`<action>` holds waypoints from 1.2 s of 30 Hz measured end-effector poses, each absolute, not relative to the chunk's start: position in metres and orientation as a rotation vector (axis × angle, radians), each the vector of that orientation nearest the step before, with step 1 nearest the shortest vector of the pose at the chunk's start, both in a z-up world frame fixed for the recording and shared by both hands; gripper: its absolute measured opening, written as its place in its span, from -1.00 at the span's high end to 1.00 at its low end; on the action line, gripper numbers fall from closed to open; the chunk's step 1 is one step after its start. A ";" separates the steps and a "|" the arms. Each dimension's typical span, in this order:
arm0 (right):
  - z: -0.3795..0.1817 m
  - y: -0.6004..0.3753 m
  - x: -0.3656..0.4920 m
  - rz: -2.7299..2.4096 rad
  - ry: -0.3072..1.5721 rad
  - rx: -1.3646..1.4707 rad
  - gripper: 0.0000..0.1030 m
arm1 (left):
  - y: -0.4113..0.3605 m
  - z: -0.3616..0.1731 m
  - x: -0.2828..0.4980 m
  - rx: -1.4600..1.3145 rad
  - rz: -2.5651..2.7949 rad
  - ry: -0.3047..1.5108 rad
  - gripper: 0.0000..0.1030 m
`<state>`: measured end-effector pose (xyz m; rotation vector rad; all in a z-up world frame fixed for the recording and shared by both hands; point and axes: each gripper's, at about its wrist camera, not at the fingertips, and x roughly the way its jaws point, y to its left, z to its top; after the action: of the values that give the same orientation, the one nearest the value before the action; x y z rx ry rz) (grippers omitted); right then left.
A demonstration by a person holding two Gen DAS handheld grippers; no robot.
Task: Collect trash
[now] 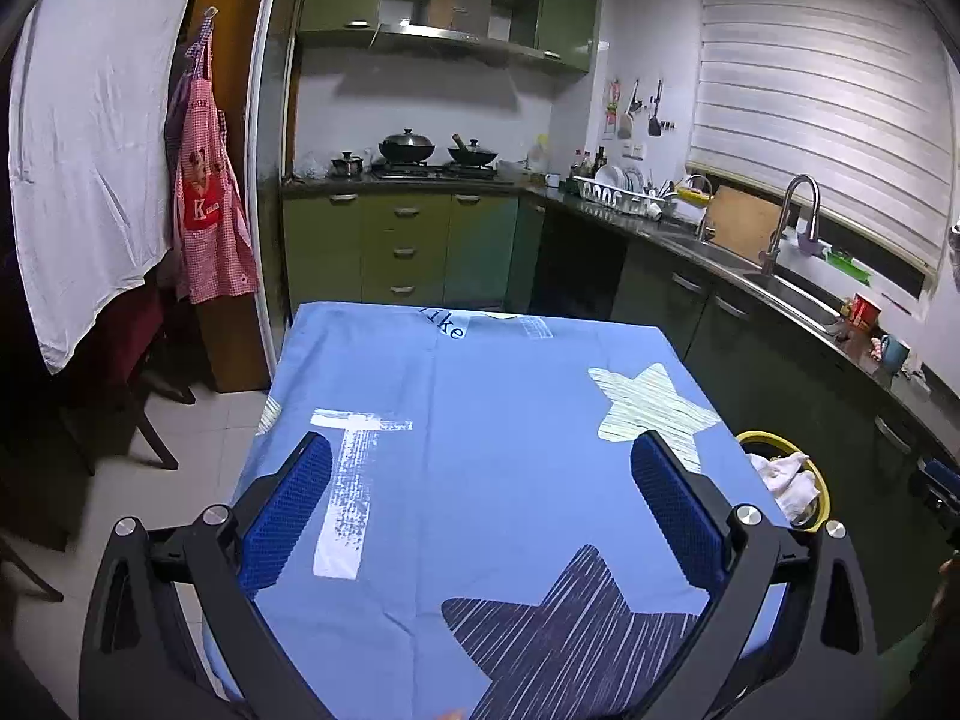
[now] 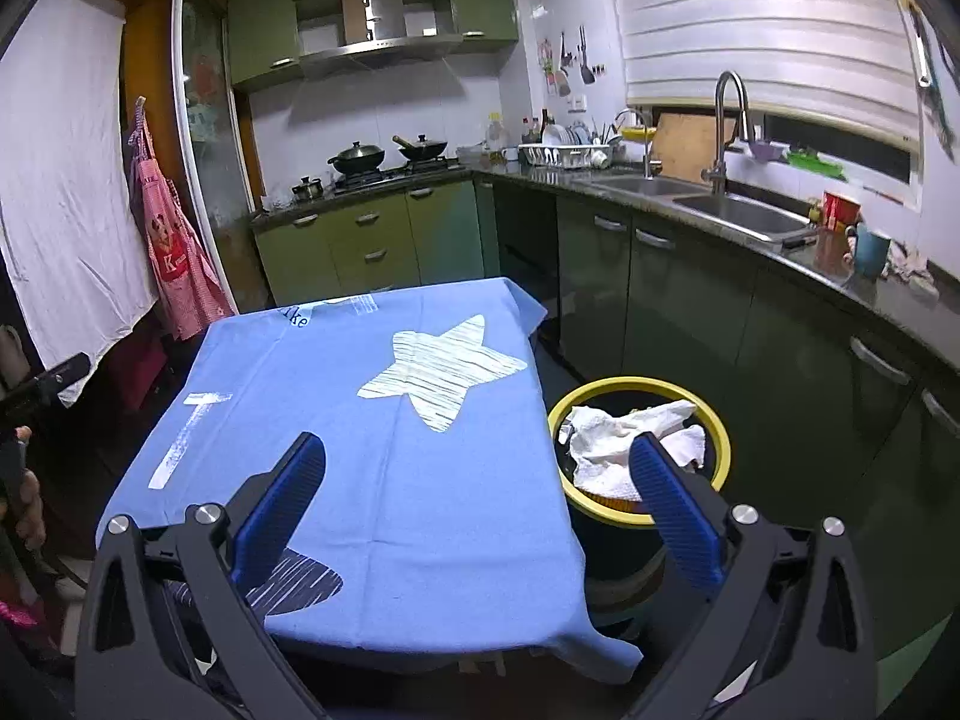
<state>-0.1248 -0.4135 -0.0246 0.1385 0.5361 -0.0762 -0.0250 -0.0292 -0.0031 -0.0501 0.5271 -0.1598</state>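
Note:
A dark bin with a yellow rim stands on the floor just right of the table, and crumpled white paper lies inside it. The left wrist view shows the same bin and paper past the table's right edge. The table wears a blue cloth with stars, and its top carries nothing else. My left gripper hovers over the cloth, open and empty. Near the table's right edge my right gripper is open too, its right finger in front of the bin.
Green kitchen cabinets with a stove and pans run along the back; a counter with a sink and tap lines the right wall. A red apron and white sheet hang at the left. A dark chair stands left of the table.

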 end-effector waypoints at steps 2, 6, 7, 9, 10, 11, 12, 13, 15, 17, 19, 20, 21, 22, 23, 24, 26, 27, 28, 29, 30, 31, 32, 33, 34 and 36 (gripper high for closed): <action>-0.023 -0.410 -0.128 -0.094 0.533 0.129 -0.87 | -0.028 -0.001 -0.031 -0.038 -0.165 0.524 -0.91; -0.023 -0.411 -0.136 -0.124 0.519 0.136 -0.87 | -0.032 0.001 -0.037 -0.021 -0.184 0.531 -0.91; -0.023 -0.411 -0.137 -0.133 0.517 0.132 -0.87 | -0.032 0.002 -0.038 -0.020 -0.187 0.534 -0.91; -0.024 -0.410 -0.139 -0.142 0.521 0.130 -0.87 | -0.032 0.002 -0.041 -0.022 -0.191 0.535 -0.91; -0.024 -0.410 -0.139 -0.144 0.523 0.129 -0.87 | -0.031 0.002 -0.042 -0.024 -0.189 0.535 -0.91; -0.025 -0.410 -0.139 -0.145 0.527 0.125 -0.87 | -0.030 0.003 -0.043 -0.024 -0.187 0.536 -0.91; -0.026 -0.409 -0.140 -0.144 0.528 0.124 -0.87 | -0.031 0.003 -0.043 -0.021 -0.184 0.537 -0.91; -0.027 -0.409 -0.139 -0.143 0.530 0.126 -0.87 | -0.031 0.003 -0.043 -0.019 -0.180 0.537 -0.91; -0.028 -0.407 -0.137 -0.151 0.532 0.121 -0.87 | -0.031 0.002 -0.042 -0.022 -0.182 0.541 -0.91; -0.029 -0.407 -0.134 -0.161 0.539 0.117 -0.87 | -0.034 0.001 -0.039 -0.024 -0.192 0.552 -0.91; -0.032 -0.408 -0.132 -0.160 0.545 0.119 -0.87 | -0.035 0.000 -0.037 -0.022 -0.194 0.557 -0.91; -0.033 -0.407 -0.131 -0.161 0.547 0.118 -0.87 | -0.036 -0.001 -0.036 -0.019 -0.198 0.561 -0.91; -0.034 -0.407 -0.131 -0.161 0.549 0.118 -0.87 | -0.037 -0.003 -0.035 -0.018 -0.201 0.565 -0.91; -0.034 -0.408 -0.130 -0.160 0.550 0.119 -0.87 | -0.037 -0.003 -0.034 -0.018 -0.202 0.568 -0.91; -0.035 -0.408 -0.130 -0.161 0.552 0.120 -0.87 | -0.037 -0.004 -0.033 -0.019 -0.203 0.572 -0.91; -0.035 -0.409 -0.130 -0.162 0.553 0.121 -0.87 | -0.038 -0.006 -0.032 -0.020 -0.208 0.576 -0.91; -0.037 -0.410 -0.129 -0.164 0.556 0.124 -0.87 | -0.040 -0.007 -0.031 -0.015 -0.213 0.582 -0.91; -0.037 -0.410 -0.129 -0.164 0.557 0.125 -0.87 | -0.041 -0.008 -0.031 -0.013 -0.213 0.583 -0.91; -0.037 -0.410 -0.128 -0.164 0.558 0.126 -0.87 | -0.042 -0.009 -0.030 -0.013 -0.216 0.584 -0.91; -0.038 -0.410 -0.128 -0.165 0.560 0.126 -0.87 | -0.042 -0.009 -0.030 -0.013 -0.219 0.585 -0.91; -0.038 -0.409 -0.127 -0.164 0.561 0.126 -0.87 | -0.043 -0.009 -0.029 -0.012 -0.220 0.585 -0.91; -0.038 -0.409 -0.127 -0.162 0.563 0.126 -0.87 | -0.044 -0.009 -0.030 -0.010 -0.220 0.584 -0.91; -0.038 -0.409 -0.126 -0.161 0.564 0.125 -0.87 | -0.044 -0.009 -0.029 -0.009 -0.219 0.584 -0.91; -0.039 -0.408 -0.125 -0.161 0.566 0.124 -0.87 | -0.045 -0.009 -0.029 -0.009 -0.220 0.584 -0.91; -0.039 -0.408 -0.125 -0.160 0.567 0.124 -0.87 | -0.046 -0.009 -0.029 -0.008 -0.223 0.586 -0.91; -0.039 -0.408 -0.125 -0.159 0.566 0.125 -0.87 | -0.047 -0.009 -0.030 -0.005 -0.223 0.584 -0.91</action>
<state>-0.1250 -0.4081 -0.0395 0.1251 0.5663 -0.1591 -0.0301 -0.0470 -0.0091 -0.0051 0.5841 -0.2230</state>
